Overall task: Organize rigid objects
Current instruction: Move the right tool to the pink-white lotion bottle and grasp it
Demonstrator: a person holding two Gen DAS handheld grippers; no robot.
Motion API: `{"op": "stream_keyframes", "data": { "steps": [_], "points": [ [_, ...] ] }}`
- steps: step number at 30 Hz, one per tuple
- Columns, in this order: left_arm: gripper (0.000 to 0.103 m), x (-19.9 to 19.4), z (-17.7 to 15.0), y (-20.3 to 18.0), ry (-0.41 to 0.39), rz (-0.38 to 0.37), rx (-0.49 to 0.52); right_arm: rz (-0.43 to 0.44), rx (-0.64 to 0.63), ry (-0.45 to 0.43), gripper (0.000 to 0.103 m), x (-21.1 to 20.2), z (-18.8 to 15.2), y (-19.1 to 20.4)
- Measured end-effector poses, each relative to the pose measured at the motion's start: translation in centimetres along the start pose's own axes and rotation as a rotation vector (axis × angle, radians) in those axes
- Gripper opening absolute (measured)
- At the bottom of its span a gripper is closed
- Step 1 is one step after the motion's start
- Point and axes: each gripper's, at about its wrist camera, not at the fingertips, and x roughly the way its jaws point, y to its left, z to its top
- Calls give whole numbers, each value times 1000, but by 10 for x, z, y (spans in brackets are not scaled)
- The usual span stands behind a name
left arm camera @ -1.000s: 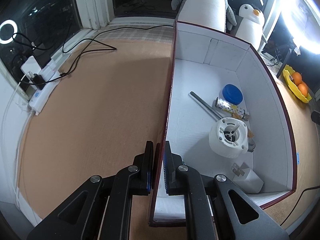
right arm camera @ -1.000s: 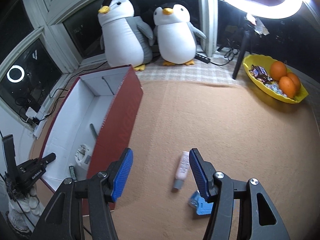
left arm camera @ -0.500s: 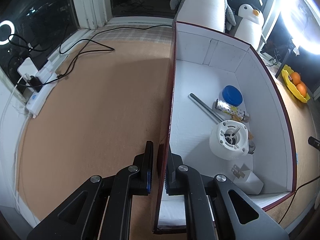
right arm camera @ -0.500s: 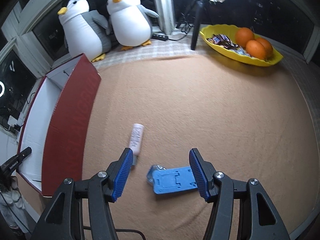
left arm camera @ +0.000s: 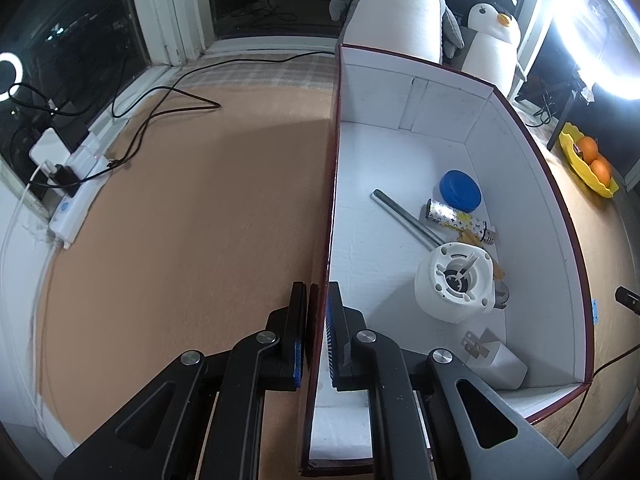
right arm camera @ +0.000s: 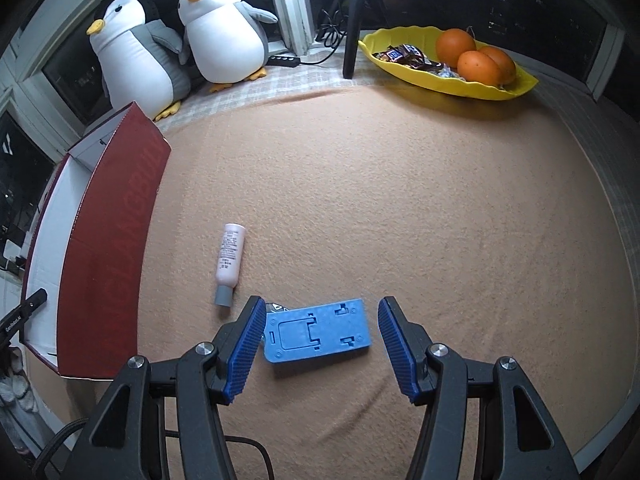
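While my left gripper (left arm camera: 317,334) pinches the near wall of the red box (left arm camera: 536,152), my right gripper (right arm camera: 320,344) hangs wide open w/ the blue plastic stand (right arm camera: 318,330) lying flat on the tan mat (right arm camera: 400,200) btwn its fingers. Pink tube (right arm camera: 230,258) lies just beside, near the box's outer side.

Matt, nubbly tan cloth (right arm camera: 400,208) covers the surface under the right gripper (right arm camera: 320,338), whose ribbed blue pads (right arm camera: 244,346) look rubbery. Between them lies a matt blue plastic plate (right arm camera: 318,335); ahead-left, a smooth pink plastic tube (right arm camera: 229,258). The box (left arm camera: 404,264), pinched by the left gripper (left arm camera: 316,334), shows white paperboard walls.
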Motion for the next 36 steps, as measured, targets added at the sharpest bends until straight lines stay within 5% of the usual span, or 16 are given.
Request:
{"op": "stream_keyframes", "data": {
  "steps": [7,18,36],
  "points": [
    [8,1,0,-1,3,0,19,7,34,14,54,1,-5,-8],
    [8,3,1,-1,6,-11,29,132,199,104,54,17,-23,-20],
    [8,3,0,0,3,-14,29,121,-8,112,53,55,30,61]
  ]
}}
